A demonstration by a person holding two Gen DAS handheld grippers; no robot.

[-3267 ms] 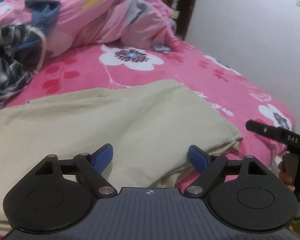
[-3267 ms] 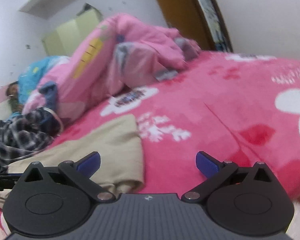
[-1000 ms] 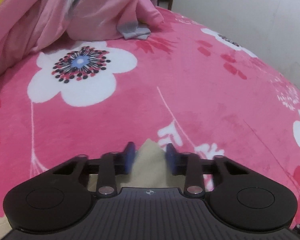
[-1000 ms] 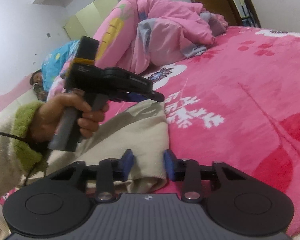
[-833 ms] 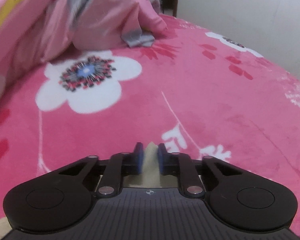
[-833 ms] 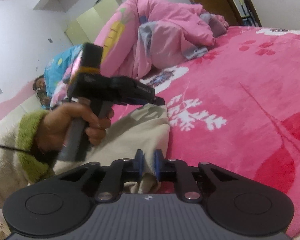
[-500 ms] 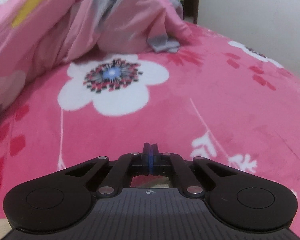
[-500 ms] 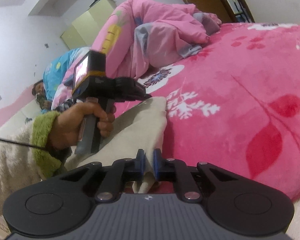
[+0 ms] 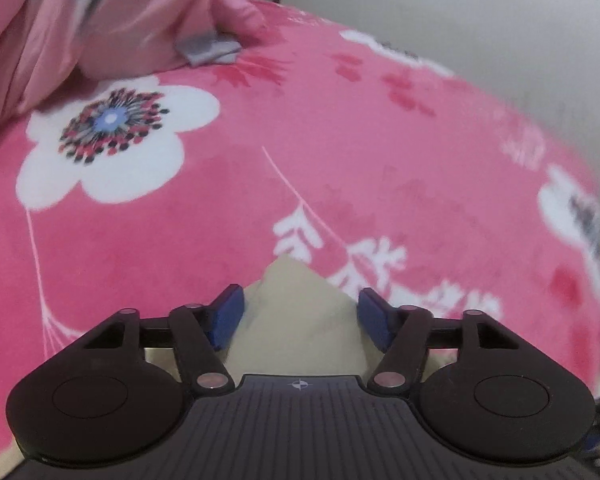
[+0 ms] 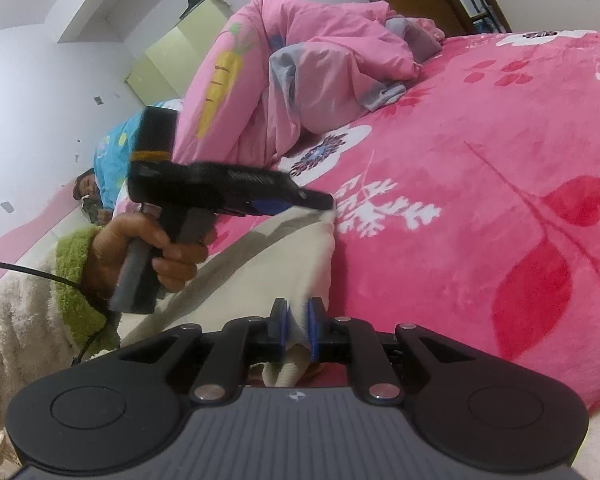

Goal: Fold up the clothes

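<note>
- While the beige garment (image 10: 260, 264) lies spread on the bed (image 10: 480, 208), just on our side of the white fern-like print (image 9: 340, 256) in the blanket, we hold it at one edge only.
- Our right tongs (image 10: 297, 328) are pinched shut on that edge, with a cream hem bunched between the blue pads (image 10: 284, 326).
- Our left tongs (image 9: 300, 314) stand open, the garment's pointed corner (image 9: 296, 300) lying between the spread pads; whether the pads touch the cloth we cannot tell.
- In the right wrist view the left tongs (image 10: 316, 202) reach to that same corner, beside the fern-like print.
- We judge the garment light, limp and thin: it sags and creases wherever it lacks support, so it will not keep a shape of its own.
- It looks like a smooth woven cloth, matte, with a straight hemmed edge.
- The blanket beneath is plush and fleecy, likely to drag at the cloth if we slide it, so lifting should serve better than pulling.
- The best holds, in our judgement, are the two corners of one edge, taken through the doubled hem where the cloth is thickest and least likely to slip.
- A crumpled pink quilt (image 10: 308, 60) sits well beyond the fern-like print, clear of the garment.
</note>
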